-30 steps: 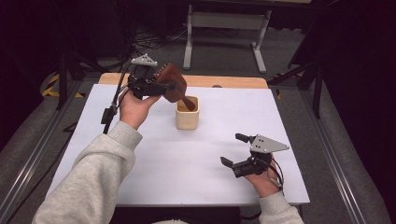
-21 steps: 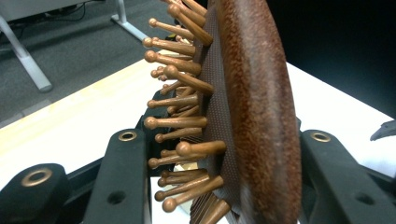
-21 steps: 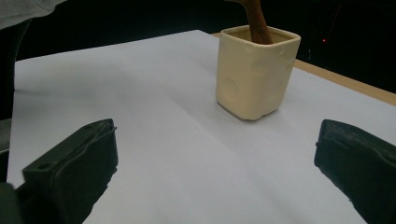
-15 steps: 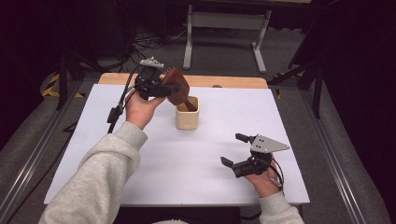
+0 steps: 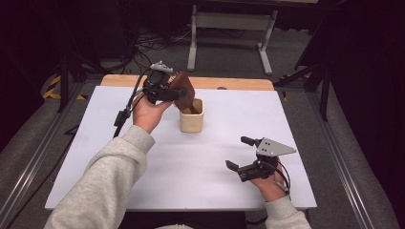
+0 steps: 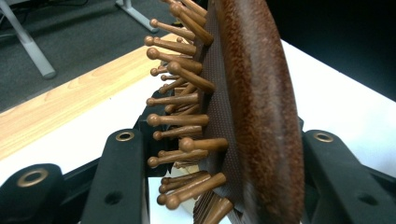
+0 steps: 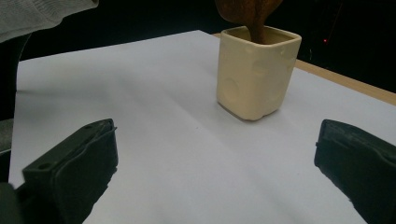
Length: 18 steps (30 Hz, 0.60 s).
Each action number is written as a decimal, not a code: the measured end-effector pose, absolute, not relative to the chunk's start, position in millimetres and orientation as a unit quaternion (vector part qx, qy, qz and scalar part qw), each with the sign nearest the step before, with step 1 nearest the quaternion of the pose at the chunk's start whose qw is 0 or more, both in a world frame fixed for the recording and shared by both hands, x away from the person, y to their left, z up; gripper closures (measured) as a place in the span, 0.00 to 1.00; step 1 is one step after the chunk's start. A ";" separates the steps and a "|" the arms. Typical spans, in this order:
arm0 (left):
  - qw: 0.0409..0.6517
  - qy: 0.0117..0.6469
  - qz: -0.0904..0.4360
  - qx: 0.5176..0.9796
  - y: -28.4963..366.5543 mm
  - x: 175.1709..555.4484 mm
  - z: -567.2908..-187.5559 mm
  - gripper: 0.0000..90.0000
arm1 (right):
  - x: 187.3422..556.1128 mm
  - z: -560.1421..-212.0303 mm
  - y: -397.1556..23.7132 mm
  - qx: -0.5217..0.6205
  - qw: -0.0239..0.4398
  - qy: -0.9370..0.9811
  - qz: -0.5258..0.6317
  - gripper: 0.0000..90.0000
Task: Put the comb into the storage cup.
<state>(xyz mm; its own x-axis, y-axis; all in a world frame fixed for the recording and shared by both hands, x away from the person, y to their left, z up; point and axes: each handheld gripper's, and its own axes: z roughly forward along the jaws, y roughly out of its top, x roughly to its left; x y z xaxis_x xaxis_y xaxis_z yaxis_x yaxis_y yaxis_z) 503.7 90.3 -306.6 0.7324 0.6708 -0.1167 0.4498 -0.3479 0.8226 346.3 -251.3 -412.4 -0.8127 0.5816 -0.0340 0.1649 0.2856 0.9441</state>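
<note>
So the counter (image 5: 205, 191) has a white top with a bare wood strip (image 5: 239, 83) running along its far edge. Loads of open white surface: the whole near half is free between the two arms, and so is the 3 o'clock side past the cup. The floor beyond the far edge has a grey metal stand (image 5: 231, 36) and some cables.

The left hand-held gripper (image 5: 177, 93) is held up over the far part of the counter at about 11 o'clock from centre, forearm in a grey sleeve (image 5: 102, 183) reaching diagonally in from the bottom left. Its jaws are clamped on the head of a dark brown wooden paddle hairbrush (image 6: 252, 112) with round-tipped wooden pins, one jaw against the pin side and one against the smooth back. The brush is tilted, its lower end dipping down into the cream square ceramic cup (image 7: 257, 70), which stands just 12 o'clock of centre. I can't tell whether anything else is in the cup.

The right hand-held gripper (image 5: 239, 153) sits low near the 4 o'clock edge, jaws spread wide with nothing between them, pointing toward the cup and well apart from it.
</note>
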 end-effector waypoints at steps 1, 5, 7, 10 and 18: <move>0.455 0.346 0.121 0.812 90.0 503.7 -306.8 0.60 | 346.4 -412.4 -251.2 0.239 0.190 0.779 0.548 0.00; 0.445 0.342 0.123 0.819 86.9 502.7 -308.3 0.57 | 346.3 -412.3 -251.3 0.239 0.191 0.779 0.548 0.00; 0.453 0.336 0.124 0.816 88.2 502.0 -308.4 0.54 | 346.3 -412.4 -251.2 0.240 0.190 0.779 0.548 0.00; 0.476 0.337 0.124 0.803 91.6 500.2 -305.8 0.40 | 346.2 -412.4 -251.0 0.240 0.190 0.779 0.548 0.00; 0.493 0.332 0.190 0.782 103.6 492.3 -290.7 0.01 | 346.1 -412.2 -250.8 0.240 0.189 0.778 0.549 0.00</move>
<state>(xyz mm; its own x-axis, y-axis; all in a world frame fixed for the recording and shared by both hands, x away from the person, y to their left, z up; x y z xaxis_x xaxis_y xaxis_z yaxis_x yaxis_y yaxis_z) 492.3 103.6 -290.7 0.7079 0.7057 -0.0302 0.3318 -0.2945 0.8962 346.1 -250.8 -412.2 -0.8127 0.5818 -0.0307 0.1664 0.2823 0.9448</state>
